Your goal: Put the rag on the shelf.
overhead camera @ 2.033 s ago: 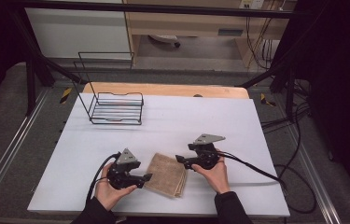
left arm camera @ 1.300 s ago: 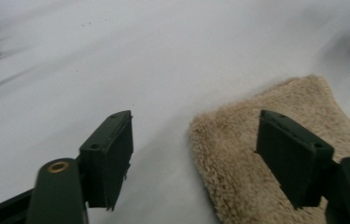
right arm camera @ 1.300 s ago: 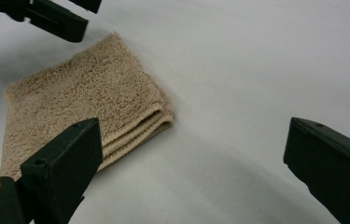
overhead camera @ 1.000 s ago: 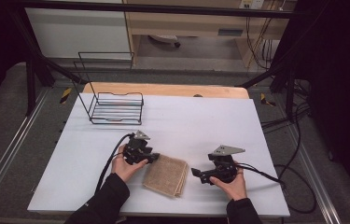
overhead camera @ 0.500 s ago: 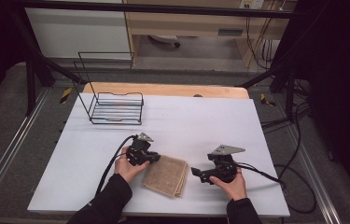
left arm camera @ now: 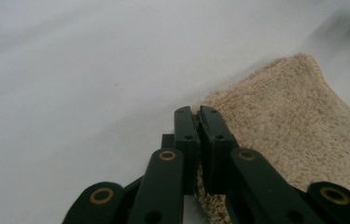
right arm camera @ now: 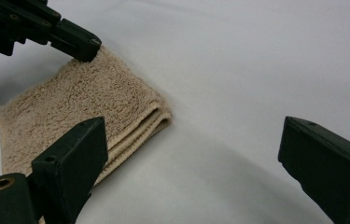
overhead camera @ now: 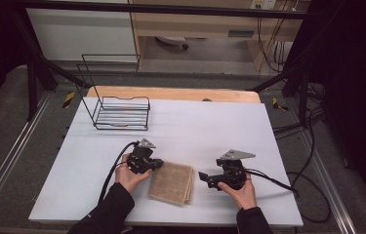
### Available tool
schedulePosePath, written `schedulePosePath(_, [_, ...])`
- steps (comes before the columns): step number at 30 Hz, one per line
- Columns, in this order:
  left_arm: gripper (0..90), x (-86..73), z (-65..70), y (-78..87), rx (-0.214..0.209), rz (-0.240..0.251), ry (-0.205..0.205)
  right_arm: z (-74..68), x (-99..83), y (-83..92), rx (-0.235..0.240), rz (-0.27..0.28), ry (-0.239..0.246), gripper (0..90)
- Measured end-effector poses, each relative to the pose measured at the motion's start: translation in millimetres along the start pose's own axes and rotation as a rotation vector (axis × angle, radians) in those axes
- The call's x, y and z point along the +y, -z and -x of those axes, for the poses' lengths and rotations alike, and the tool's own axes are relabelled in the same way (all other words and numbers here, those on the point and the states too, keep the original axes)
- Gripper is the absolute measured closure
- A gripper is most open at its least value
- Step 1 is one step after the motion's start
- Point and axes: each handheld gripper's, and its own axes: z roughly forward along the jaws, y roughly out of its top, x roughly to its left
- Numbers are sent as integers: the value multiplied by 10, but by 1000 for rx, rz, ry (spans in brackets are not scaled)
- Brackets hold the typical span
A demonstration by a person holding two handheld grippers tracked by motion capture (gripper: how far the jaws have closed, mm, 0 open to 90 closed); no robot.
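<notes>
left gripper (overhead camera: 157, 165) jaws just closed, right gripper (overhead camera: 203, 176) jaws apart

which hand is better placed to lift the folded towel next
Left. The left claw has just closed its jaws on the far corner of the beige towel. The right claw stands open, apart from the towel's folded edge.

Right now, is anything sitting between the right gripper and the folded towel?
Nothing visible. The right gripper stands open, apart from the folded towel, with only bare white table between them. The left gripper is already shut on the towel's far corner, its jaws having just closed there.
</notes>
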Motion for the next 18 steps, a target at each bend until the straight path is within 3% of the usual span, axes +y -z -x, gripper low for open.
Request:
schedulePosePath(10, [864, -208, -68, 139, 20, 16, 44, -139, 158, -187, -2, -12, 16, 103])
schedulePosePath(14, [861, -264, -58, 92, 35, 25, 33, -186, 285, -387, 11, -24, 22, 200])
schedulePosePath(18, [858, -284, -59, 84, 42, 40, 29, -208, 335, -566, -7, -54, 31, 285])
